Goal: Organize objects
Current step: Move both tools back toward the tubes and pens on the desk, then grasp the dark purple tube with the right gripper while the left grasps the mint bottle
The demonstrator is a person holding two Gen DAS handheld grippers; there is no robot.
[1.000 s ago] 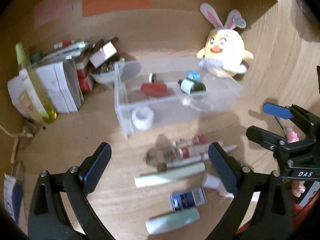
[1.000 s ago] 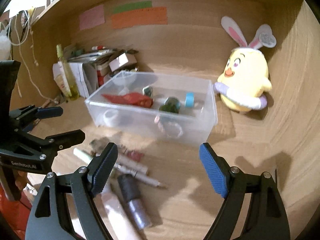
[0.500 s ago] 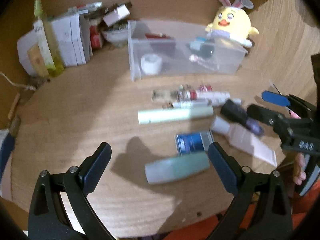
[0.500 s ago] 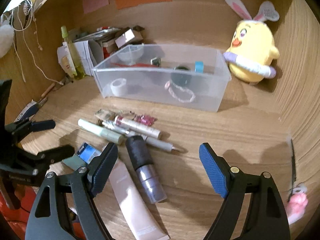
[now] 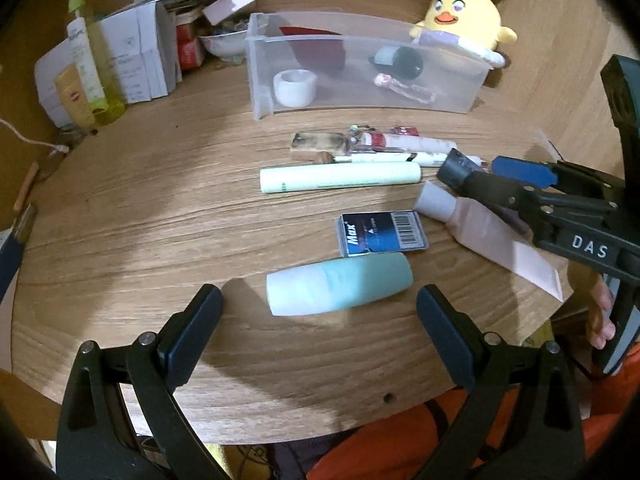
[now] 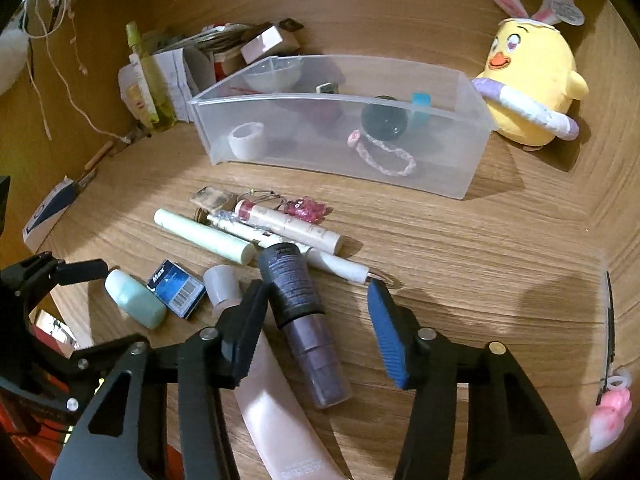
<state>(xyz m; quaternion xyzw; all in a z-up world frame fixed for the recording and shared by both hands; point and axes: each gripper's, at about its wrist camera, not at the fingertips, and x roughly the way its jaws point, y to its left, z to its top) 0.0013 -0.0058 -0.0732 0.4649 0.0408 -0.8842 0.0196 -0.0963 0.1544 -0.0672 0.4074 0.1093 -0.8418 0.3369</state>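
My clear bin point(image 6: 420, 168) holds tape roll point(image 6: 247, 141), bracelet point(image 6: 384, 156), dark bottle point(image 6: 384, 120); left tongs point(image 5: 320, 320) released, right tongs point(image 6: 316, 320) closing, ungripped around purple tube point(image 6: 304, 316).

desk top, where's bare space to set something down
Bare wood left of the teal bottle and green tube, toward the papers; also right of the pen pile, before the plush chick. Crowded in front of the clear bin.

The right claw point(image 6: 316, 320) hides part of the pink tube point(image 6: 276, 420).
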